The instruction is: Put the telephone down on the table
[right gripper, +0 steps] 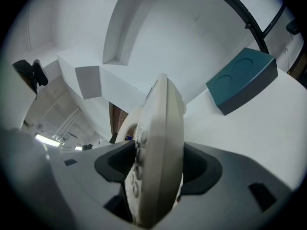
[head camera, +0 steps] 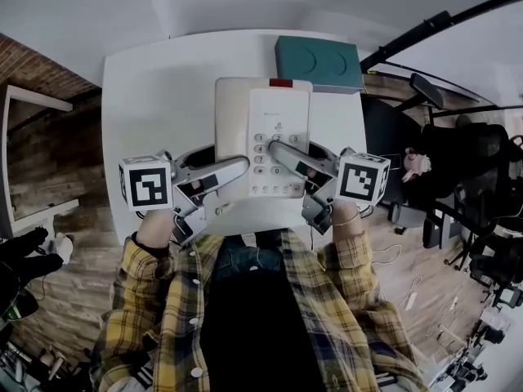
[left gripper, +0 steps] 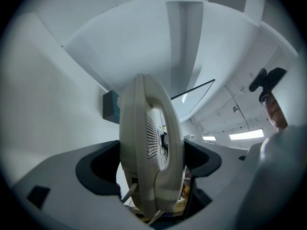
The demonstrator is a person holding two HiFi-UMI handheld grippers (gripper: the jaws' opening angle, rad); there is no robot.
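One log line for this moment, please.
phase: telephone held over table | left gripper: shut on telephone | right gripper: shut on telephone | touching table: cannot tell | teal box: table's far edge

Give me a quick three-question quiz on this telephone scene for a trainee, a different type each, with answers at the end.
1. Of the left gripper and the right gripper, which grips the cream plastic desk telephone? A left only; B right only; C both.
2. True or false: the teal rectangular box lies on the white table, beyond the telephone.
3. Fill in: the telephone's keypad faces ___.
Key: 1 C; 2 true; 3 up.
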